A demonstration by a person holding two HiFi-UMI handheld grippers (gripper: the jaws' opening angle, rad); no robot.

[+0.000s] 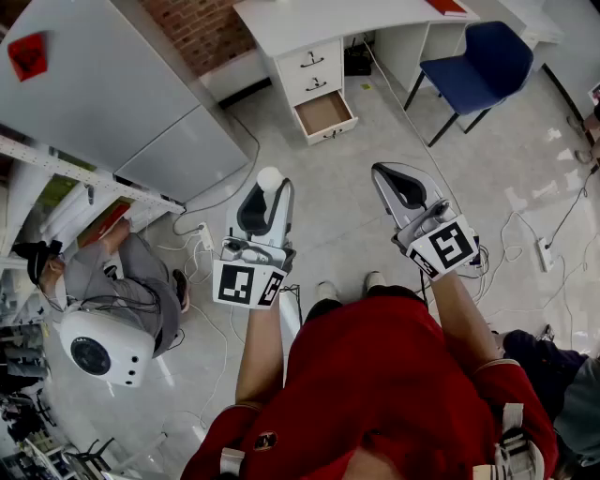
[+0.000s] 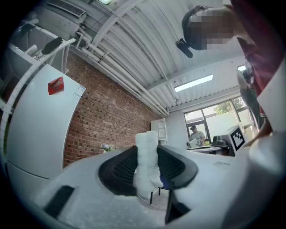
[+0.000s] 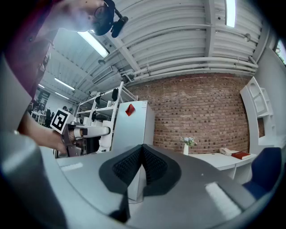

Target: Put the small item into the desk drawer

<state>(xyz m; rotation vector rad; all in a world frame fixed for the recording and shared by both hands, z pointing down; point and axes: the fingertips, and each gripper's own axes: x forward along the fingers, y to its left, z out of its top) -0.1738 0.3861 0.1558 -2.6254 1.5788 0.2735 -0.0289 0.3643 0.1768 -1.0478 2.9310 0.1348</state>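
Head view: left gripper [image 1: 268,190] is clamped on the small white item [image 1: 270,178]. Only the item's rounded end pokes out past the jaw tips; the rest is hidden between the pads. The open drawer [image 1: 323,112], lowest of the desk [image 1: 328,23], lies well ahead of the item, slightly to the right. Right gripper [image 1: 386,172] is on the near side of that drawer too, jaws together. The desk's far edge is cut off by the frame.

Left gripper view: the item [image 2: 146,150] stands upright between the two black pads, touching both, its top above them. Its lower end drops behind the jaw bodies. The drawer is out of view here.

Right gripper view: the pads meet at a line [image 3: 142,156] with nothing between them. The desk top [image 3: 223,161] shows to the right, but the jaw body blocks the drawer.
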